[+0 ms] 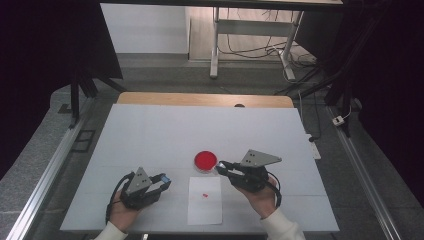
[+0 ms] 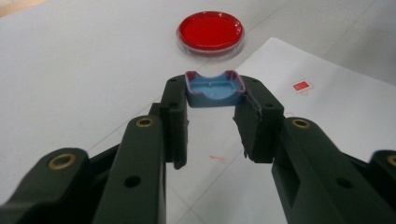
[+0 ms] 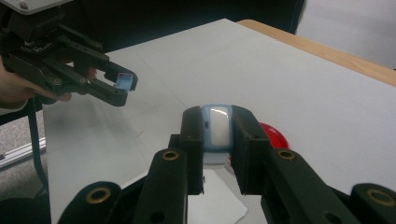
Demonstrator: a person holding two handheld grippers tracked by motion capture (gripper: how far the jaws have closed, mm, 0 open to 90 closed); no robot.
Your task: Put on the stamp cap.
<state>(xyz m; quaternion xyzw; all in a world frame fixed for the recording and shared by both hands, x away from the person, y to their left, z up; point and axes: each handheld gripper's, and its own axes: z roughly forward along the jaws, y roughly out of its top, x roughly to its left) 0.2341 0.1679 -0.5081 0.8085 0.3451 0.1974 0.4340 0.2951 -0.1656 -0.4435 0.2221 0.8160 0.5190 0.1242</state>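
High view: table (image 1: pixel 165 130) evenly lit from overhead, near-white, but both side margins drop to almost black; soft and low on detail overall. Shadows under the hands are faint and short.

Left gripper view: bright and flat, the red dish (image 2: pixel 210 31) sharp enough, near jaws slightly soft, mild blur toward the bottom corners. Faint shadow under the jaws on the white sheet (image 2: pixel 327 116).

Right gripper view: dimmer, grainy (background dark top left). Glare spot on the pale blue piece (image 3: pixel 218 126) between the jaws. Far table edge is out of focus; the other gripper (image 3: pixel 122 86) is slightly smeared.
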